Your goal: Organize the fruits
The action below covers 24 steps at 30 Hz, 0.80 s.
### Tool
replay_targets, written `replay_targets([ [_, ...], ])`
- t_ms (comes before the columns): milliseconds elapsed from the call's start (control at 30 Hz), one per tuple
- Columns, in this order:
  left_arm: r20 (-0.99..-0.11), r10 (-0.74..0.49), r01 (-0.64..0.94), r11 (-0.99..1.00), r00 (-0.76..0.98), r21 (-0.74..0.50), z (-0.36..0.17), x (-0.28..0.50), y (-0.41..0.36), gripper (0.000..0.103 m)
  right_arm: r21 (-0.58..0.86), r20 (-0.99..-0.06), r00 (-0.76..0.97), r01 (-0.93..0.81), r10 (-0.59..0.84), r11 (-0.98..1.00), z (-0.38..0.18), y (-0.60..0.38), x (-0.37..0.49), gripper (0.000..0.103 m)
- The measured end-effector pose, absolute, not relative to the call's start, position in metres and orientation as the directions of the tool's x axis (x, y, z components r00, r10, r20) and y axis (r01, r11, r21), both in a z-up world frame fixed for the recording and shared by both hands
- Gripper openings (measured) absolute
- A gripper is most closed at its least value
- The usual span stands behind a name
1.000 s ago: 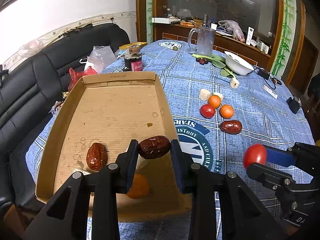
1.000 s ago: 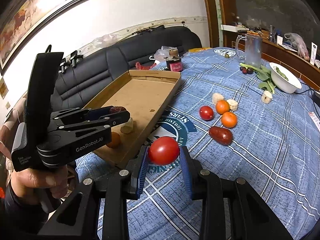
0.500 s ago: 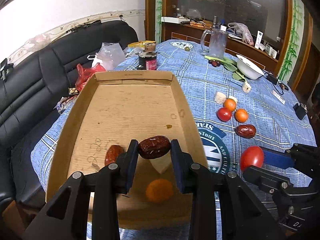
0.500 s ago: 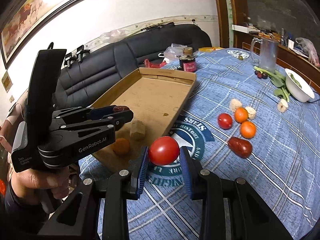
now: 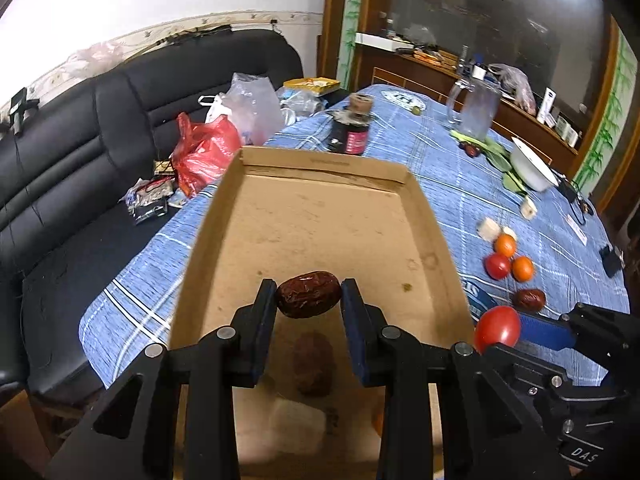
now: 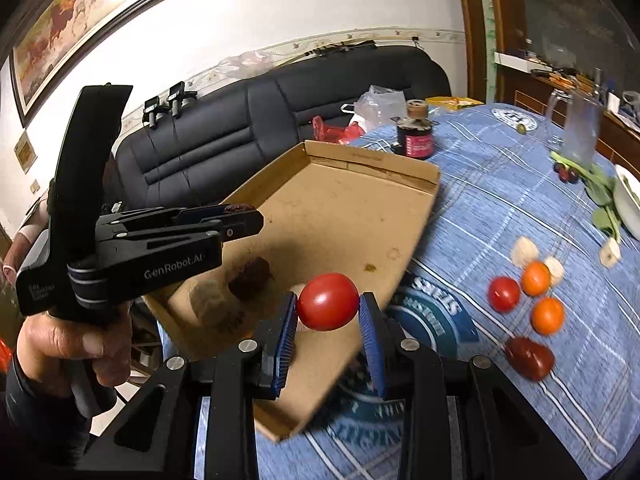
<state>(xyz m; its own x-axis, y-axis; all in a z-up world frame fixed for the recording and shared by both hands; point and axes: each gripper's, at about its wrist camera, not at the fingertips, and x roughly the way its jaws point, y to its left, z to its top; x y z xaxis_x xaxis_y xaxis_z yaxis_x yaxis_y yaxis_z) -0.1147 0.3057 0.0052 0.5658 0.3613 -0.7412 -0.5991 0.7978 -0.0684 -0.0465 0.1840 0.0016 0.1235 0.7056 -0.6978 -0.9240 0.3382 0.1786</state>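
Observation:
My left gripper [image 5: 308,300] is shut on a dark red date [image 5: 309,294], held above the near end of a shallow cardboard tray [image 5: 320,216]. Under it in the tray lie another date [image 5: 313,364] and a pale chunk [image 5: 296,424]. My right gripper [image 6: 328,312] is shut on a red tomato [image 6: 328,301], held over the tray's [image 6: 340,208] near right edge. That tomato also shows in the left wrist view [image 5: 497,329]. On the blue cloth lie a tomato [image 6: 503,293], two oranges [image 6: 547,315], a date [image 6: 529,357] and pale chunks [image 6: 525,251].
A dark jar [image 5: 352,131] stands just behind the tray. A glass mug [image 5: 476,110], greens and a white bowl [image 5: 532,168] are at the table's far right. A black sofa [image 5: 80,152] with plastic bags [image 5: 204,152] runs along the left.
Both grippers have moved left and forward over the tray, still holding their fruit. The tray's date now lies directly under my left gripper; the orange in the tray is almost hidden.

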Motion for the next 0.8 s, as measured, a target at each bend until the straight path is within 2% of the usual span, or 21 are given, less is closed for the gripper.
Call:
replay_targets([
  [400, -0.797, 0.346, -0.614, 0.789, 0.496, -0.039, -0.020, -0.101, 0.329, 0.030, 0.178, -0.753, 0.087, -0.927, 0.652, 0.330, -0.031, 0.248, -0.027, 0.031],
  [800, -0.841, 0.326, -0.605, 0.796, 0.431, -0.002, -0.034, -0.094, 0.327, 0.030, 0.171, -0.780, 0.071, -0.931, 0.621, 0.322, -0.046, 0.262, -0.021, 0.031],
])
